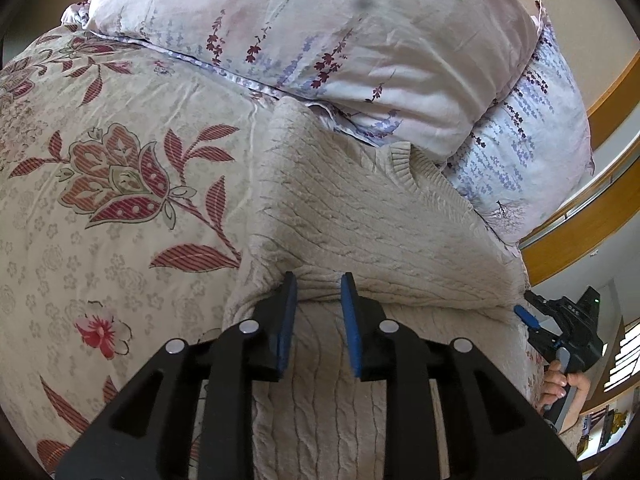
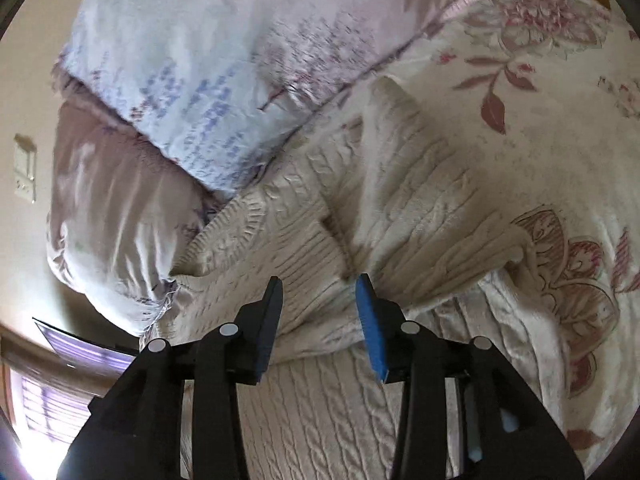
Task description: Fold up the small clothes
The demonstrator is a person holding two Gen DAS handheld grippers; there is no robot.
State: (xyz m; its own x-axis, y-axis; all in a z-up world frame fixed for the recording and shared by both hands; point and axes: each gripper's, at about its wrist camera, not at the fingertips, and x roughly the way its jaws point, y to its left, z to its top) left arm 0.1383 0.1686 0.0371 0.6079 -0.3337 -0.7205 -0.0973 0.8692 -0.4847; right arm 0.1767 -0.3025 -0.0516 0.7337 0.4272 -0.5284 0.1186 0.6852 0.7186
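Left gripper [image 1: 318, 280]: jaws parted with a gap between the blue pads, tips at the folded-over edge of the cream cable-knit sweater [image 1: 360, 216]; knit shows between the pads but isn't pinched, so nothing gripped. Right gripper [image 2: 318, 282]: jaws parted wider, tips at the same fold edge, also holding nothing; this view is motion-blurred, so actual contact with the knit I can't tell.

Sweater lies on the floral bedspread [image 1: 100, 208], directly ahead of both sets of fingers; one layer runs under the grippers toward the person, a doubled layer runs away from them to the pillows [image 1: 320, 32], far end touching them.

Key relation: the fold edge runs crosswise to both finger axes, left to right; the left gripper sits nearer its left end, the right gripper shows at its right end in the left view; both equally close. Judgement: next fold likely goes sideways along that edge; either hand can pinch from here.
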